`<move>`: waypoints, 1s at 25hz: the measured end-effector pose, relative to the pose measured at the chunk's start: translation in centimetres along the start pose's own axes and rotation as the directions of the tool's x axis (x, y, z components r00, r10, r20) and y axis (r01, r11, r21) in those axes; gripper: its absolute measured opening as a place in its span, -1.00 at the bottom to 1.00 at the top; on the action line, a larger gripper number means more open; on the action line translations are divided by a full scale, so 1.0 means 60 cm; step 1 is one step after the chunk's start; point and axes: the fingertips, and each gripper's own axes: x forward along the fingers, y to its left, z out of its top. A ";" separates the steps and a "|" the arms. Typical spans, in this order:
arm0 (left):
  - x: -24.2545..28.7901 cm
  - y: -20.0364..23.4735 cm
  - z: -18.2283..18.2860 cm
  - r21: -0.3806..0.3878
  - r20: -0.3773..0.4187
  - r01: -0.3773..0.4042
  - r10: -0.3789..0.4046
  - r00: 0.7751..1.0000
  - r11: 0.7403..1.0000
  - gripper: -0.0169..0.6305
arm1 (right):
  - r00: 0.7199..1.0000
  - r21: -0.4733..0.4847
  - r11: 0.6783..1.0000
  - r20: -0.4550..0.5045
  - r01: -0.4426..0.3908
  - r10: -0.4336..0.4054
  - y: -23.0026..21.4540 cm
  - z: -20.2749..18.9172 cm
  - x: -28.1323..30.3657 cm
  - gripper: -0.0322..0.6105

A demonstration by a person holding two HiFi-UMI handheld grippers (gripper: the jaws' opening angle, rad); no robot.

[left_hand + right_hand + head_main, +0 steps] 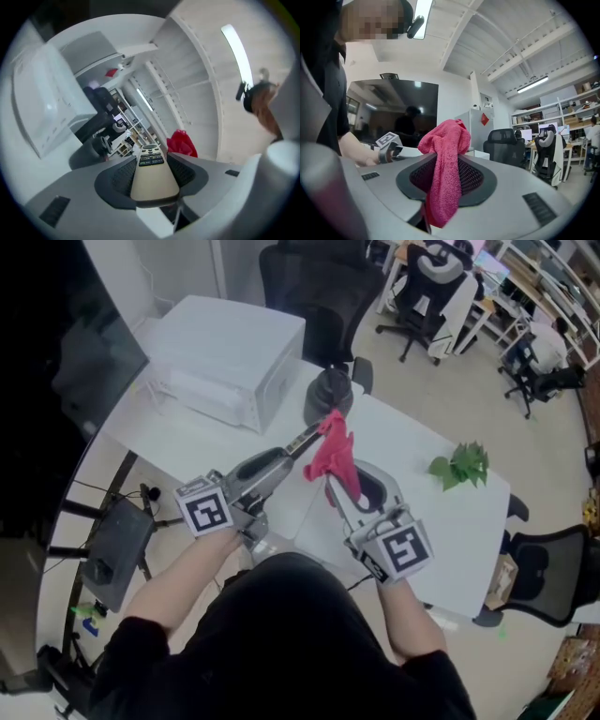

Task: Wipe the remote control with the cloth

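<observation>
The left gripper (283,457) is clamped on the remote control (153,177), which it holds in the air above the middle of the desk (417,451). The pads grip the plain lower end of the casing, and the button end projects forward, free for wiping. Judged from its look, the remote control is a light, rigid part with a smooth plastic shell. It is likely to slide under side load, so the plain lower end is the correct place to hold it, clear of the keys. The cloth (443,176) is red, soft and limp, with a looped pile, and weighs next to nothing. It folds over wherever it is unsupported, so it is best held by a bunched fold with a short length left free above the pads. The right gripper (337,491) is closed on such a fold. The bunched upper end stands above the jaws and meets the far end of the remote control in the head view, although actual contact cannot be confirmed. The button markings on the remote control are too small to read. The marker cube (206,512) on each gripper carries a square pattern only. No brand or label is legible.
</observation>
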 end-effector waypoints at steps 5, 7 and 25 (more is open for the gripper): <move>-0.005 -0.006 0.029 -0.343 0.185 0.165 -0.106 0.977 0.925 -0.30 | 0.994 -0.130 0.987 -0.065 -0.097 0.089 0.062 -0.035 0.023 -0.52; -0.004 -0.016 0.029 -0.373 0.202 0.213 -0.145 0.969 0.903 -0.30 | 0.987 -0.184 0.974 -0.118 -0.130 0.110 0.080 -0.050 0.033 -0.52; -0.007 -0.055 -0.022 -0.375 0.074 0.273 -0.265 0.961 0.886 -0.30 | 0.996 -0.074 0.994 -0.024 0.085 -0.087 -0.053 -0.014 0.033 -0.52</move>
